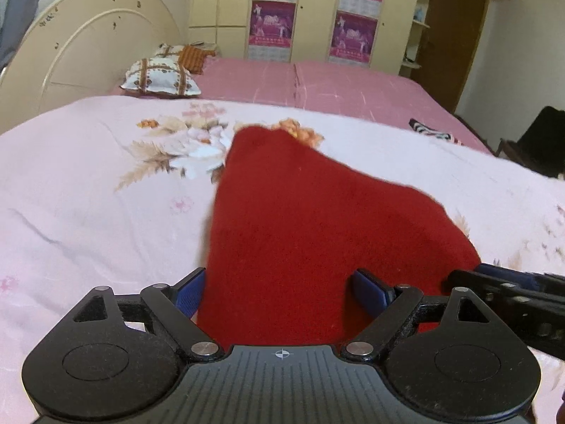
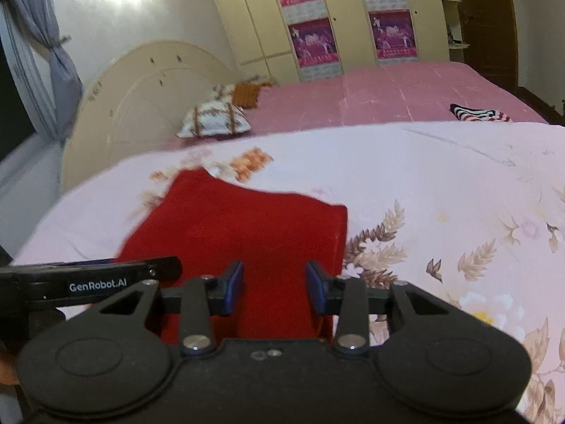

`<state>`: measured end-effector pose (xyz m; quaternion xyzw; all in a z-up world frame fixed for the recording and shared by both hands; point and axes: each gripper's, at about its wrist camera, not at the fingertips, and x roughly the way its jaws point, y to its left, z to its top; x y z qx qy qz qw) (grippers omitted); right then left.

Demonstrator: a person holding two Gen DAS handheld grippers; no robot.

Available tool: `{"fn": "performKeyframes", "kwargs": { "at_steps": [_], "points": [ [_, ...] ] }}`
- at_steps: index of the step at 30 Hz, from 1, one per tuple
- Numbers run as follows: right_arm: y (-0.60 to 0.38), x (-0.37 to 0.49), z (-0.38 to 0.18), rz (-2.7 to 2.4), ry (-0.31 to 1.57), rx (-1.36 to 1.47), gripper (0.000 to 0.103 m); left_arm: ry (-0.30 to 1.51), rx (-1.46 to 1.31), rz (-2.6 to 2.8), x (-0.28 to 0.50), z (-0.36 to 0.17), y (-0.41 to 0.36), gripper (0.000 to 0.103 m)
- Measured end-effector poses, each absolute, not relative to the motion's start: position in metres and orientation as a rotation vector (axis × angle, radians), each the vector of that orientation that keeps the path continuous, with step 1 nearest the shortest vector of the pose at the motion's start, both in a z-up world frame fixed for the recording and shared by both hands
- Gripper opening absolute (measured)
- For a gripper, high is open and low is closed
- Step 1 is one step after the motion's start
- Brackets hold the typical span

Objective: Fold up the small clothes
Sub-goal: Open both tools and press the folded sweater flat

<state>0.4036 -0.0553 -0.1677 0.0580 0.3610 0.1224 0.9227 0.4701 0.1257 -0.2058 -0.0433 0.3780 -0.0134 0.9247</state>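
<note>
**A:** What lies in front of the two grippers?

**B:** A deep red, fuzzy knitted garment (image 1: 310, 233) is spread on a pale pink quilt printed with cream and tan flowers (image 1: 88, 212). The quilt covers the near part of a bed. Behind it is a darker pink bedsheet (image 1: 317, 84).

**A:** Where is the left gripper?

**B:** The black left gripper with blue pads (image 1: 282, 291) is at the near edge of the red garment. Its jaws are spread wide. The cloth fills the gap between them, but I cannot tell if either pad presses on it.

**A:** And the right one?

**B:** The black right gripper with blue pads (image 2: 274, 288) is just beside the left, over the garment's right part. Its jaws stand partly apart, narrower than the left's. Red cloth lies in the gap, and the pads do not visibly pinch it.

**A:** Anything else on the bed?

**B:** A white and brown patterned pillow (image 1: 160, 79) rests near a cream curved headboard (image 1: 88, 56). An orange cushion (image 1: 192, 57) is just behind it. A black and white striped cloth (image 2: 478, 113) lies well apart, on the darker sheet toward the right.

**A:** And behind the bed?

**B:** A cream wardrobe with purple posters (image 1: 272, 24) on its doors.
</note>
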Motion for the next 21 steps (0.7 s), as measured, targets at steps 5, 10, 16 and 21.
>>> {"fn": "performKeyframes", "kwargs": {
  "at_steps": [5, 10, 16, 21],
  "points": [
    [-0.052, 0.407, -0.181, 0.232, 0.752, 0.084, 0.038, 0.790, -0.132, -0.012, 0.475, -0.213, 0.128, 0.096],
    [-0.053, 0.404, -0.174, 0.232, 0.763, 0.100, 0.040, 0.787, -0.099, -0.009, 0.470, -0.208, 0.125, 0.098],
    [-0.054, 0.384, -0.158, 0.205, 0.735, 0.135, 0.046, 0.785, -0.074, -0.012, 0.452, -0.199, 0.124, 0.103],
    [-0.054, 0.349, -0.149, 0.192, 0.705, 0.124, 0.050, 0.808, -0.066, -0.013, 0.425, -0.193, 0.124, 0.103]
  ]
}}
